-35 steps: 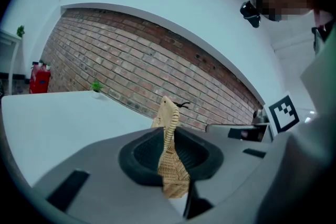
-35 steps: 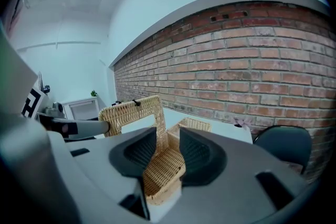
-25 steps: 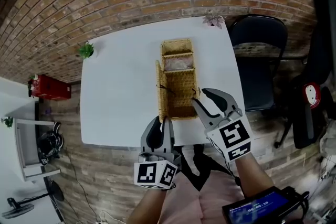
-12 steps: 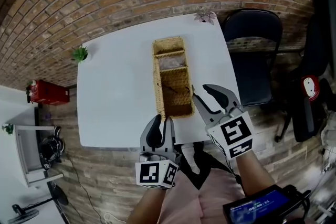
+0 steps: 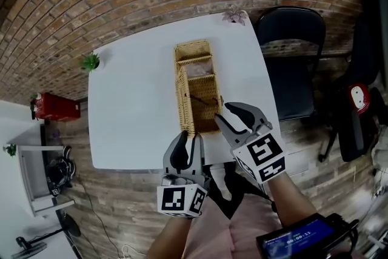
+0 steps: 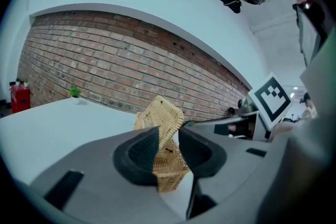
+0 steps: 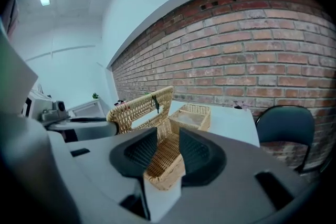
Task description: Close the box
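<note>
While the lid (image 5: 185, 103) leans partway over on its hinge along the left long wall, the box (image 5: 193, 45) lies lengthwise on the worktop (image 5: 133, 100), right of centre, with its near end close to the front edge. I've got the lid's near edge running between the jaws of the left claw (image 6: 168, 136), which have just been opening: wicker is in the gap, but the pads aren't pinching it and there's daylight on the right side. My read is that this is a release, so the lid can drop shut under its own weight. The right claw (image 7: 168, 141) is on the near right corner with wicker filling the gap pad to pad, so I take it as clamped there, to stop the light basket skating or tipping as the lid swings. Catch: that claw sits at the rim where the lid lands, so I judge it has to back off toward me before the lid seats. A dark clasp (image 7: 155, 104) hangs on the lid's free edge. The far compartments are uncovered, one with a pale lining; I can't tell whether this lid spans them. Room: plenty of bare worktop left of the box, but only a narrow strip on the right before the edge, with the black chair (image 5: 291, 57) just past it. The green plant (image 5: 91, 61) and the pinkish plant (image 5: 233, 15) sit at the far corners, well apart from the box. Both claws come in over the front edge, so pulling back looks unobstructed.
</note>
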Tool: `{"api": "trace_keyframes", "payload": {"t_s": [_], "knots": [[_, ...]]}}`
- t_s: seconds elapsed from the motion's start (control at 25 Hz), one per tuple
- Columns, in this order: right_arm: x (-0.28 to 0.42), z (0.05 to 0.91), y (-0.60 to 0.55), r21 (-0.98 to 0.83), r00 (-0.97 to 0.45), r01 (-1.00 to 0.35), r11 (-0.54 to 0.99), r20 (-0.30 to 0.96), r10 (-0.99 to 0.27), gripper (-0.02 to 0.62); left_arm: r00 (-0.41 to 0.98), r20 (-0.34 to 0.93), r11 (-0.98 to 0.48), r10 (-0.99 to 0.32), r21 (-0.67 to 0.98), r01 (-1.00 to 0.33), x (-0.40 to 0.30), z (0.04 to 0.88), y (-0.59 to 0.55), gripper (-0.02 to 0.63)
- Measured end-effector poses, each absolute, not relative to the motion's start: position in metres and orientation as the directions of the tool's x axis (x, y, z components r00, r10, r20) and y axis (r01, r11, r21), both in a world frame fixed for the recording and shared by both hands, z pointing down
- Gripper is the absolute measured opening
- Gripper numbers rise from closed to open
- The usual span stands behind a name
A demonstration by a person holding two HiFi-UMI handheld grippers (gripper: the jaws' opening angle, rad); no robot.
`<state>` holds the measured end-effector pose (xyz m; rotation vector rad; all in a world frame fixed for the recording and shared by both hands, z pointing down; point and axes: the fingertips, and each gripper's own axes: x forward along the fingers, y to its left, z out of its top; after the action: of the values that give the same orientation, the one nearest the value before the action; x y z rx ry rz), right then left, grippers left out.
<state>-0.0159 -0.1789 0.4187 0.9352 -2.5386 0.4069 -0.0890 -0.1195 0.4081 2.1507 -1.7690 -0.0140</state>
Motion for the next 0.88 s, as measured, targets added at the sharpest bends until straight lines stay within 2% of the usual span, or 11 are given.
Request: {"api": "trace_keyframes", "payload": {"t_s": [0.4, 0.48, 0.68, 0.88], "knots": [[-0.031, 0.434, -0.174, -0.125, -0.699, -0.648, 0.752, 0.491, -0.520, 0.133, 0.328, 0.222, -0.253, -0.918, 0.309, -0.917, -0.071, 0.411, -0.110, 0.150], [-0.029, 0.438, -0.174, -0.124, -0.690, -0.655, 0.745, 0.500, -0.524, 0.116, 0.344, 0.225, -0.265, -0.912, 0.318, -0.910, -0.065, 0.411, -0.107, 0.150], [-0.022, 0.450, -0.176, -0.119, -0.667, -0.673, 0.730, 0.523, -0.530, 0.115, 0.340, 0.236, -0.250, -0.910, 0.341, -0.906, -0.068, 0.416, -0.103, 0.150], [-0.001, 0.457, -0.186, -0.050, -0.580, -0.733, 0.678, 0.567, -0.585, 0.115, 0.308, 0.229, -0.216, -0.923, 0.354, -0.910, -0.083, 0.413, -0.109, 0.149]]}}
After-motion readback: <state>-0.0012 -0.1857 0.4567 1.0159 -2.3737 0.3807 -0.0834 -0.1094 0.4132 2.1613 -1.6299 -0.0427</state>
